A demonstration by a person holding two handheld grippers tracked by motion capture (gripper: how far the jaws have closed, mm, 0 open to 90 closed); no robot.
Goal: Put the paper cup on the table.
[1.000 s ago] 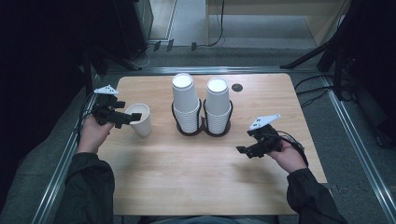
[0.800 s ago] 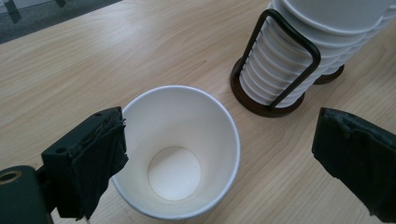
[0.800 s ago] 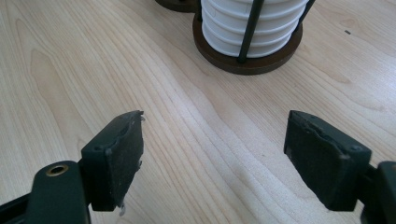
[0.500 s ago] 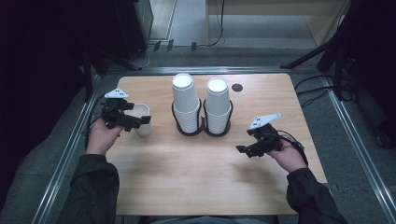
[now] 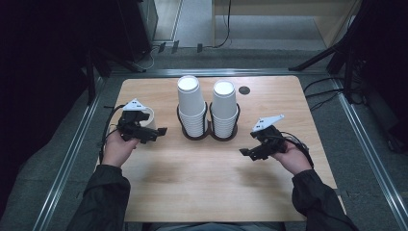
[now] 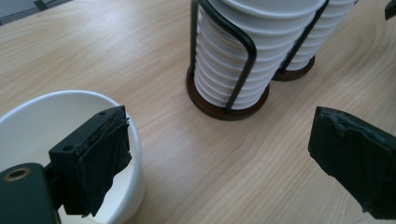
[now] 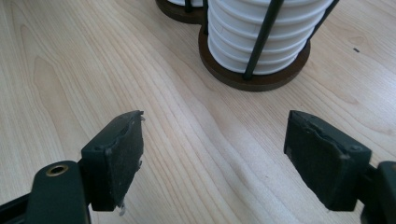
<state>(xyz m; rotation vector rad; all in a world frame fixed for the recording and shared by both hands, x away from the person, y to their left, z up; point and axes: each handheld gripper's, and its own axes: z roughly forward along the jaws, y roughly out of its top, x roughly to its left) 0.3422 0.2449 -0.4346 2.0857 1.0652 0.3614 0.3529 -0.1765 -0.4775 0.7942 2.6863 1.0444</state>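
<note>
Now: one loose white paper cup (image 5: 148, 117) upright at table's 9 o'clock, mouth up, long axis vertical. Two stacks of white paper cups (image 5: 191, 103) in black wire holder (image 5: 208, 133) at 12 o'clock. Two grippers. Left gripper (image 5: 155, 133) jaws wide apart, one jaw over cup rim, not clamping. Right gripper (image 5: 250, 154) at 3 o'clock, jaws spread, nothing between, above pale wooden table (image 5: 202, 187).

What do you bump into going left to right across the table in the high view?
Left gripper with the lone cup behind it → left cup stack → right cup stack → right gripper.
</note>
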